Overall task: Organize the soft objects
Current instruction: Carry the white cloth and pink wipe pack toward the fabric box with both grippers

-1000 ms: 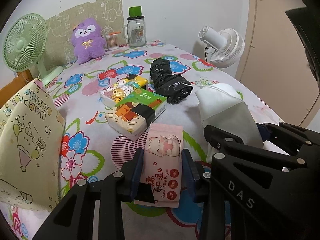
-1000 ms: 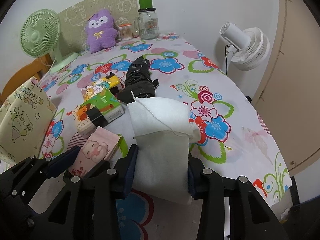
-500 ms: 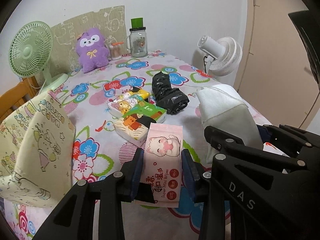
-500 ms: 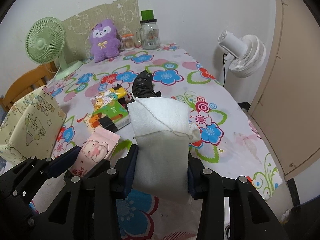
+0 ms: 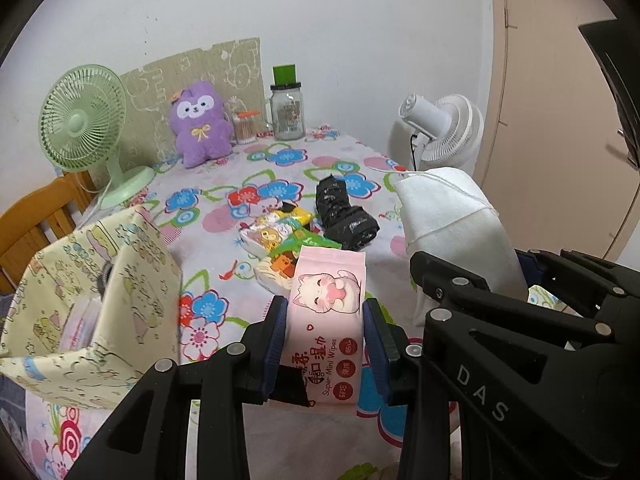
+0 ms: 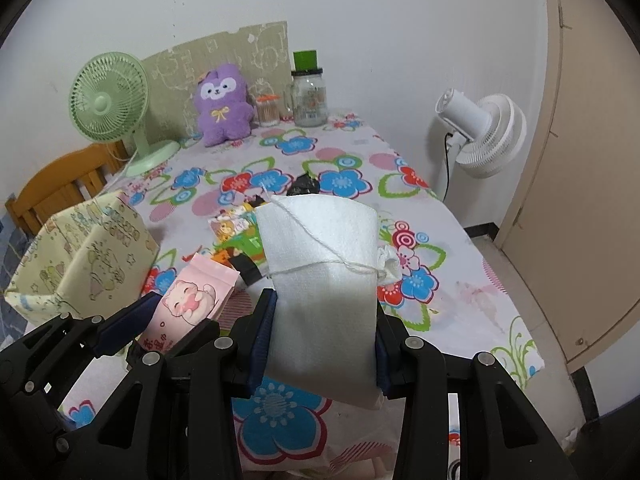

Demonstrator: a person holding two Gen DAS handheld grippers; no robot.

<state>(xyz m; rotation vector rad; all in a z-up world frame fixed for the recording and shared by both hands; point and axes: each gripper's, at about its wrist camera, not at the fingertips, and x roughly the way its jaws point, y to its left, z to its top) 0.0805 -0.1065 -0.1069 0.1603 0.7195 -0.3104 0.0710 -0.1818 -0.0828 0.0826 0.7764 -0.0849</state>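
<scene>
My left gripper (image 5: 325, 340) is shut on a pink wet-wipes pack (image 5: 326, 320) with a cat picture, held above the table's near edge. It also shows in the right wrist view (image 6: 188, 300). My right gripper (image 6: 322, 340) is shut on a white cloth pouch (image 6: 320, 264) tied with string, also seen in the left wrist view (image 5: 452, 224). A yellow fabric storage box (image 5: 92, 292) stands open at the left. Tissue packs (image 5: 280, 240) and a black rolled bundle (image 5: 344, 212) lie mid-table. A purple plush (image 5: 198, 124) sits at the back.
A green desk fan (image 5: 84, 128) stands back left, a glass jar with green lid (image 5: 286, 108) and a cotton-swab tub (image 5: 246, 128) at the back. A white fan (image 6: 484, 136) stands off the table's right edge. A wooden chair (image 6: 60, 184) is at the left.
Both grippers have lifted and drawn back with their loads; the table objects look smaller and farther. The yellow box has come more fully into view at the left.
</scene>
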